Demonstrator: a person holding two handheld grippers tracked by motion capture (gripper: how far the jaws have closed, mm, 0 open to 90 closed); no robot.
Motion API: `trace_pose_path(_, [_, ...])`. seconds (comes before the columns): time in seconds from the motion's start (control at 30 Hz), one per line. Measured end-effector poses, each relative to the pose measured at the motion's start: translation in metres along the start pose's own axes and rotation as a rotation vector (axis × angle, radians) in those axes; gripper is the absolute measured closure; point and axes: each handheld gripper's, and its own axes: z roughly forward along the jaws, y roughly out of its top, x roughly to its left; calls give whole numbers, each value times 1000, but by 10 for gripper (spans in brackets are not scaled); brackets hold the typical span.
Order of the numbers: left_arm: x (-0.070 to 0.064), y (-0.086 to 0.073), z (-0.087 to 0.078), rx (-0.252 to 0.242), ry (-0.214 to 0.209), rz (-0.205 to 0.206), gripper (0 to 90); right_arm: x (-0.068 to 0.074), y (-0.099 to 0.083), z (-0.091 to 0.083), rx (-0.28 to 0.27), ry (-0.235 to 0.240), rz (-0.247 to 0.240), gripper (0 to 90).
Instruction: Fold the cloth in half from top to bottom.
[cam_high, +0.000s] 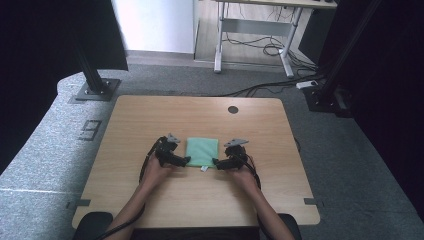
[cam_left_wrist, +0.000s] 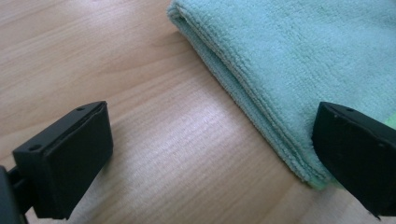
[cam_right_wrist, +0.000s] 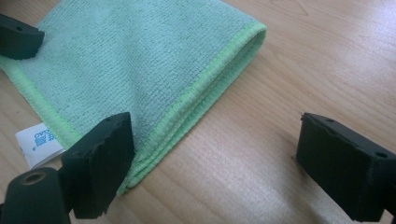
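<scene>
Nearest the person, both forearms come in low over the light wooden desk (cam_high: 150, 210), each hand carrying a black two-jaw tool. The left tool (cam_high: 186, 160) sits at the near left corner of the folded mint-green microfibre cloth (cam_high: 202, 151), and the right tool (cam_high: 215, 162) at its near right corner. Both stand wide open with nothing between the jaws.

In the left gripper view the left tool (cam_left_wrist: 205, 154) straddles the cloth's (cam_left_wrist: 299, 60) layered side edge: one jaw is over bare wood, the other over the terry surface at the corner. In the right gripper view the right tool (cam_right_wrist: 224, 163) does likewise, with one jaw on the cloth (cam_right_wrist: 140, 60) near the bright green hem and the other well out over the desk (cam_right_wrist: 327, 56). A small white care label (cam_right_wrist: 39, 142) pokes out from the near edge.

The step in hand looks like pinching the two near corners. To do it well, each tool should slide in until the corner lies between the jaws and the lower jaw is under every layer, then close both together so the stack lifts evenly. Catching only the top ply would likely let the fold fall open.

Beyond the cloth the desk is bare up to its round cable hole (cam_high: 233, 109).
</scene>
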Motion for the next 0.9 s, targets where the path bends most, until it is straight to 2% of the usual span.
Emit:
trace_pose_path(0.23, [4, 3, 2, 0, 2, -5, 0, -3, 3, 4, 1, 0, 4, 108])
trace_pose_path(0.47, [5, 3, 2, -4, -14, -11, 0, -4, 3, 3, -1, 6, 8, 105])
trace_pose_path(0.73, [4, 2, 0, -10, -20, -27, 0, -5, 6, 2, 27, 17, 24, 88])
trace_pose_path(0.8, [3, 2, -1, -15, -18, -23, 0, -4, 7, 1, 32, 23, 22, 64])
trace_pose_path(0.9, [0, 4, -6, -17, -15, 3, 0, -3, 7, -3, 32, 32, 7, 34])
